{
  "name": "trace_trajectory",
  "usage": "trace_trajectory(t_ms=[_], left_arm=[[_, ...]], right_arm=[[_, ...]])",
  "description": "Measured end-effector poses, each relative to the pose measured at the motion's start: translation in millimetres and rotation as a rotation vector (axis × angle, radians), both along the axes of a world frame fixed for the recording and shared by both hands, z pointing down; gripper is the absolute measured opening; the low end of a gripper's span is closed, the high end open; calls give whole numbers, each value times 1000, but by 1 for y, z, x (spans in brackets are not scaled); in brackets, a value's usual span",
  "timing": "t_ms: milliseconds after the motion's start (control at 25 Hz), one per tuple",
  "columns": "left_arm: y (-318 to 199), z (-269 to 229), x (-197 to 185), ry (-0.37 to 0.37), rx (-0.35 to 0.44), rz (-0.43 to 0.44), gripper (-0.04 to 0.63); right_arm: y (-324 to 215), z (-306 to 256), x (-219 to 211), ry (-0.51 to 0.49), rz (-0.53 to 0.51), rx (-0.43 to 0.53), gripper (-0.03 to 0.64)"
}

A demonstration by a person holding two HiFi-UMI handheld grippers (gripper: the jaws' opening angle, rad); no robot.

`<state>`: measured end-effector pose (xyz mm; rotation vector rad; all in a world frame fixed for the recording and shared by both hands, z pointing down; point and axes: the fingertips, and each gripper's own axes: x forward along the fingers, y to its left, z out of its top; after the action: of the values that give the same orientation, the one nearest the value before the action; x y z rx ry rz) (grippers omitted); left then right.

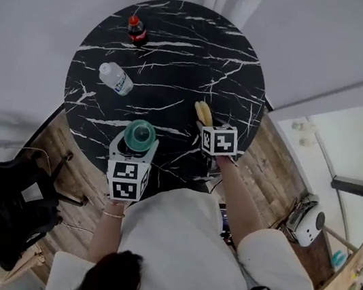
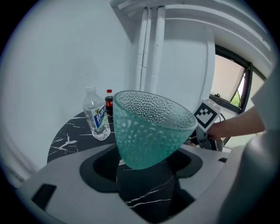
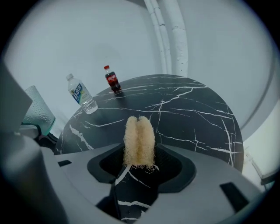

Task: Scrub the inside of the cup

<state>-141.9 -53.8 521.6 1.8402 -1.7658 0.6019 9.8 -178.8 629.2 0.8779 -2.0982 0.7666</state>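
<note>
Currently the scrubber [image 3: 139,141] lies centred between the wide-apart jaws of the right gripper [image 3: 141,171], long axis straight ahead; left gripper [image 2: 142,169] clamps the cup [image 2: 151,129]

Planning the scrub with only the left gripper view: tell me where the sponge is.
Observer: The sponge rests on the table, between the fingers of the right gripper.
Operator: Say whether it's gripped.
Observer: No, the fingers stand open, clear of it on both sides.
Operator: Place the cup against it.
Observer: From the head view, the cup is left of the sponge, nearer the person, not touching it.
</note>
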Motion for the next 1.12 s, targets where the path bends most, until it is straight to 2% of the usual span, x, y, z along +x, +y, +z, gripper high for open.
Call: trace_trajectory(t_ms=[80, 280, 480, 680, 920, 1040, 1120], left_arm=[[3, 1, -3, 0, -4, -9, 334], [8, 4, -7, -2, -17, -19, 334], [9, 5, -7, -20, -21, 3, 334], [4, 5, -3, -24, -31, 49, 334], [-1, 9, -14, -81, -80, 102, 334], [-5, 12, -20, -109, -116, 124, 333], [-8, 14, -21, -145, -149, 163, 333]], right_arm=[[0, 2, 2, 22, 12, 8, 211], [-1, 1, 2, 32, 2, 33, 142], [1, -2, -2, 47, -29, 51, 100], [1, -31, -8, 28, -96, 151, 92], [12, -93, -41, -34, -311, 353, 91], [36, -133, -64, -52, -520, 518, 89], [50, -151, -77, 12, -663, 647, 89]])
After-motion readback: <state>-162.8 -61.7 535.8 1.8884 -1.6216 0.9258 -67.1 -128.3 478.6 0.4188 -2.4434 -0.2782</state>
